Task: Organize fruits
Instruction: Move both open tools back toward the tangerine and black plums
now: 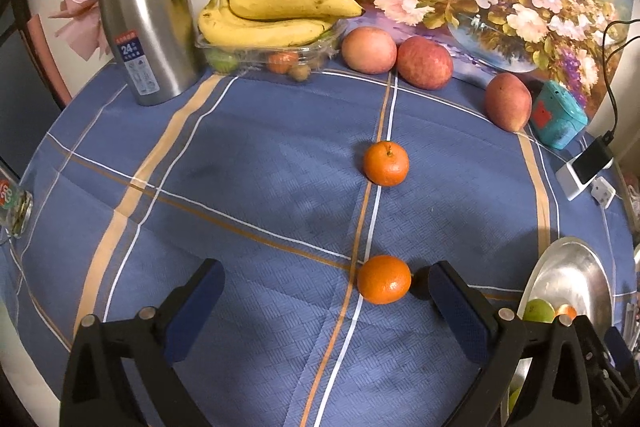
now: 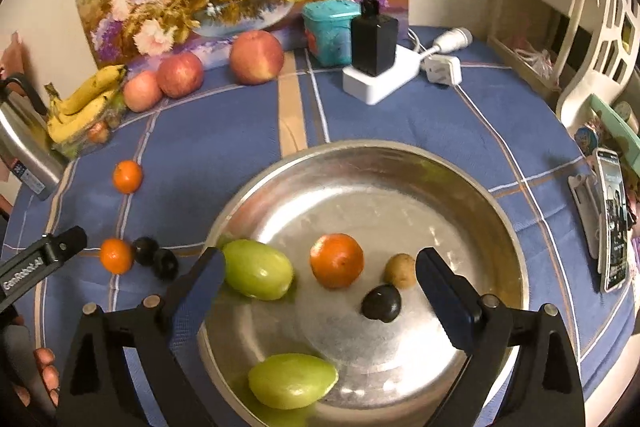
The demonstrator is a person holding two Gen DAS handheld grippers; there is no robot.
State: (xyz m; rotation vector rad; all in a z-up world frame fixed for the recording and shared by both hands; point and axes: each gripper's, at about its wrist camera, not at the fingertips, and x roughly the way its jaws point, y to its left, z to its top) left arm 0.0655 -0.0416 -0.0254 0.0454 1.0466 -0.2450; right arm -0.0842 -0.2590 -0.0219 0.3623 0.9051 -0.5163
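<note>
Left gripper gaped wide, empty, a tangerine between its fingers | right gripper wide, empty, above bowl

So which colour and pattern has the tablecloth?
Blue tablecloth with white and tan stripes; left wrist view shows it best.

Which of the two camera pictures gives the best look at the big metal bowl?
The right wrist view: the metal bowl fills the middle, with green fruits, an orange and small fruits inside. The left wrist view catches only a sliver of the bowl at its right edge, partly hidden behind the other gripper.
</note>
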